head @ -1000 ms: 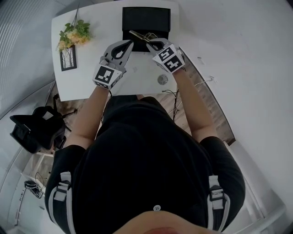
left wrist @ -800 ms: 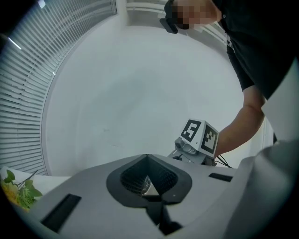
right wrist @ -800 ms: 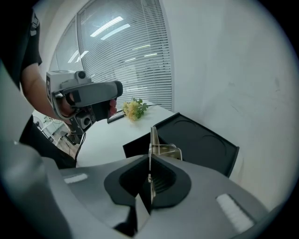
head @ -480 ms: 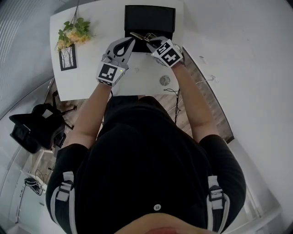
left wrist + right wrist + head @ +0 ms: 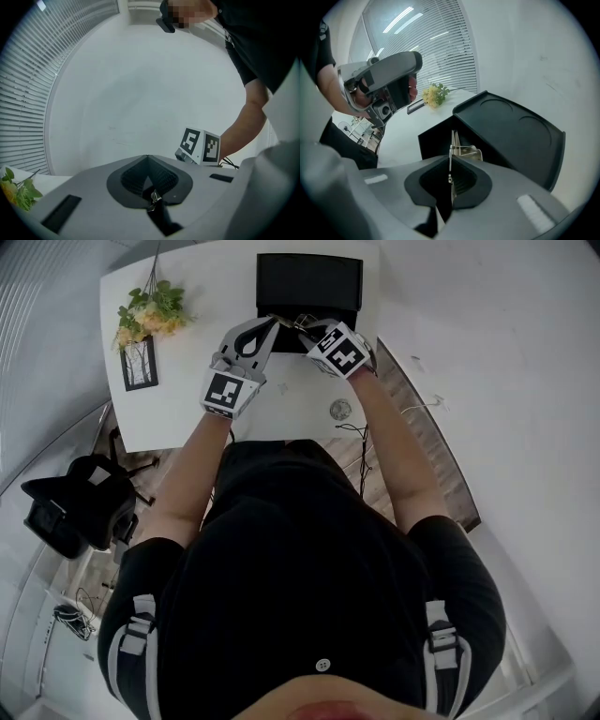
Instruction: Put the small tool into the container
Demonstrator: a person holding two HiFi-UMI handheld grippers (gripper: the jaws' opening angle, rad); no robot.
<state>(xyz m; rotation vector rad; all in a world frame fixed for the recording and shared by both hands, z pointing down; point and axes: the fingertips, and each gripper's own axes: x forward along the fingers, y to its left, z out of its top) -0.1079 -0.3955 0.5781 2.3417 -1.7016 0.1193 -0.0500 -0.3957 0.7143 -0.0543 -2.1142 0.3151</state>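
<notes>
Right gripper point(image 5: 451, 160): jaws nearly together, clamped on the small tool point(image 5: 453, 140), a thin flat metal piece seen edge-on that sticks out past the jaw tips. A pale metal loop part sits beside the blade, just beyond the tips.

Left gripper point(image 5: 148, 161): jaws together, a small shiny metal bit pinched between the pads. In the head view the tool's left end reaches this gripper's tip, so both grippers hold it, tips facing each other.

Tool is held in the air at the near edge of the black container point(image 5: 309, 279), not inside it. The right gripper view shows the tool's far end level with the container's front wall, right at the opening.

The container is a black rectangular box at the far edge of the white table point(image 5: 173, 413). Its lid point(image 5: 511, 129) is open and tilted back, with two round shapes pressed into the inner face. The inside is dark; contents cannot be made out.

Elsewhere on the table:
- yellow flowers point(image 5: 150, 307) at the far left
- a small picture frame point(image 5: 139, 362) just beside the flowers
- a small round object point(image 5: 340, 410) near the right edge, well apart from the container
</notes>
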